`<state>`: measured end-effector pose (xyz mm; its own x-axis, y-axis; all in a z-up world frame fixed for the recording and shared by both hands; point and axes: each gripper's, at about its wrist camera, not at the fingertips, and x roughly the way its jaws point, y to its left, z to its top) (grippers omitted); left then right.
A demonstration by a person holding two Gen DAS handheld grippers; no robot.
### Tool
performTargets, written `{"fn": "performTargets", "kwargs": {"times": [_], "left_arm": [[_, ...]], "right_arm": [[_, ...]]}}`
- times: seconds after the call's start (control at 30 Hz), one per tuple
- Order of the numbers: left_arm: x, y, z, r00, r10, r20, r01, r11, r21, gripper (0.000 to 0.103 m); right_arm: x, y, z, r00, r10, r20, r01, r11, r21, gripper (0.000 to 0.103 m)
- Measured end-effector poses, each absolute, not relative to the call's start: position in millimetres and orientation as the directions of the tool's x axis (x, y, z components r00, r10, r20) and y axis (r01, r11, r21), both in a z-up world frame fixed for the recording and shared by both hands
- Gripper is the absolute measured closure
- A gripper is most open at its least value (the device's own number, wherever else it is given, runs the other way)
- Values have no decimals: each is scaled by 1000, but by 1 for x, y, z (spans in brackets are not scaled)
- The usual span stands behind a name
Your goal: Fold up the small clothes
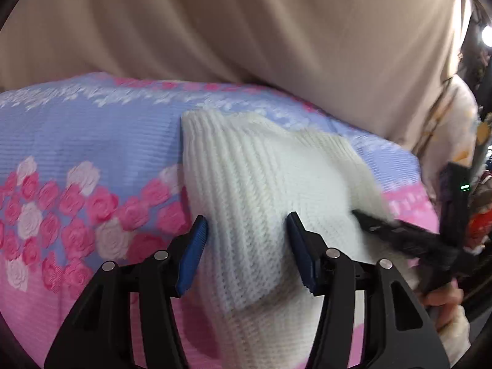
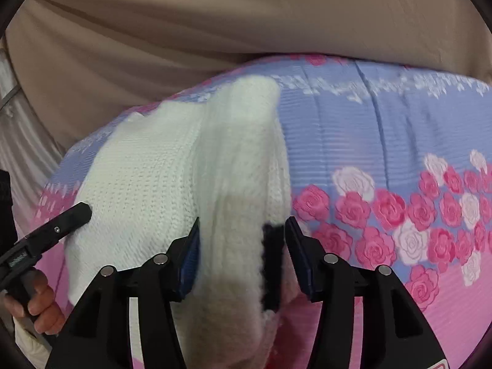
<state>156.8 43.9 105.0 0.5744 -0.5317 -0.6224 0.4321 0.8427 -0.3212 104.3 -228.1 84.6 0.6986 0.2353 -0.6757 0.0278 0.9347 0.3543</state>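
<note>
A white knitted garment [image 1: 261, 184] lies folded on a pink and blue rose-patterned bedspread [image 1: 77, 160]. My left gripper [image 1: 246, 246] is open, its blue-padded jaws standing either side of the garment's near edge. The right gripper's black fingers [image 1: 396, 230] show at the garment's right side in the left wrist view. In the right wrist view the garment [image 2: 160, 184] lies with a doubled-over fold up the middle. My right gripper [image 2: 243, 246] is open around the near end of that fold. The left gripper's finger [image 2: 67, 215] touches the garment's left edge.
Beige fabric [image 1: 246, 30] rises behind the bedspread. A hand [image 2: 40, 301] holds the left gripper's handle at lower left. The bedspread [image 2: 399, 153] stretches right with roses. Cluttered room items [image 1: 479, 61] show at far right.
</note>
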Motion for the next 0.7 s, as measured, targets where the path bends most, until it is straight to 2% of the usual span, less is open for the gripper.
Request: {"fn": "performTargets", "kwargs": {"times": [0.07, 0.13, 0.23, 0.27, 0.33, 0.43, 0.57, 0.7], "left_arm": [[143, 50, 113, 599, -522, -607, 418, 851, -320, 50], [121, 52, 127, 644, -458, -613, 389, 886, -253, 50], [95, 51, 143, 666, -431, -609, 390, 897, -207, 50], [90, 44, 145, 662, -438, -608, 403, 892, -204, 50], [80, 38, 140, 650, -440, -620, 429, 885, -179, 50], [82, 24, 120, 638, -364, -678, 414, 905, -98, 50], [88, 17, 95, 654, -267, -708, 347, 937, -32, 48], [86, 11, 94, 676, -230, -700, 330, 944, 9, 47]], "right_arm": [[83, -227, 104, 740, 193, -645, 47, 941, 336, 51], [56, -215, 126, 774, 139, -618, 31, 966, 256, 51], [28, -189, 143, 797, 99, -596, -1, 987, 162, 69], [19, -184, 143, 796, 99, -597, -15, 990, 143, 79], [23, -166, 123, 767, 99, -634, -51, 994, 92, 85], [33, -164, 91, 733, 4, -680, -20, 1000, -16, 98], [39, -181, 90, 730, 57, -681, -2, 997, 81, 101], [39, -180, 84, 743, 23, -669, 13, 999, 49, 101]]}}
